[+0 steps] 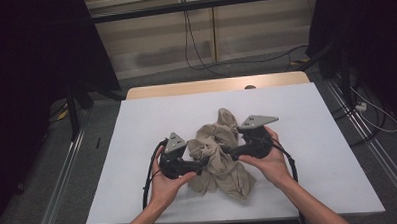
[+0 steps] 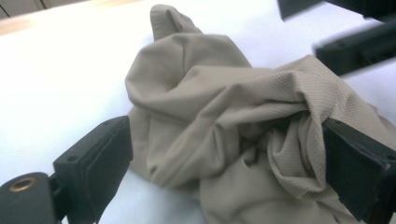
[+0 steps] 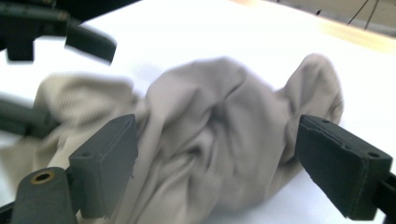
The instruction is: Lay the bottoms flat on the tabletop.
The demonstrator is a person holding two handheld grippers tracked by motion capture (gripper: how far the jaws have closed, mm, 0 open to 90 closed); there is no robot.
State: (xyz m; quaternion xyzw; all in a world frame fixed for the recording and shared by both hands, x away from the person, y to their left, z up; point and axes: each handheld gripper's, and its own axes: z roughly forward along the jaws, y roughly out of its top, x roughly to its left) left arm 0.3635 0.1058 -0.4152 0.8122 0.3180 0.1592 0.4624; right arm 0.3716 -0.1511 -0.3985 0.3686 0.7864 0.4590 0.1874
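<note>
Both grippers (image 1: 204,164) (image 1: 227,151) w/ jaws wide around crumpled beige cloth (image 1: 220,153), heaped on table (image 1: 137,129).

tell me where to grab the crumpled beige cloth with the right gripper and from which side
Take the raised fold at the top of the beige cloth, coming in low from the person's right. There the fabric bunches into a thick ridge standing off the white table, and the right gripper already has its open fingers on either side of it. The flat edges would probably slip away.

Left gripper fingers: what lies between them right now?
A bunched fold of the beige cloth fills the gap between the open left gripper fingers, as the left gripper view shows.
</note>
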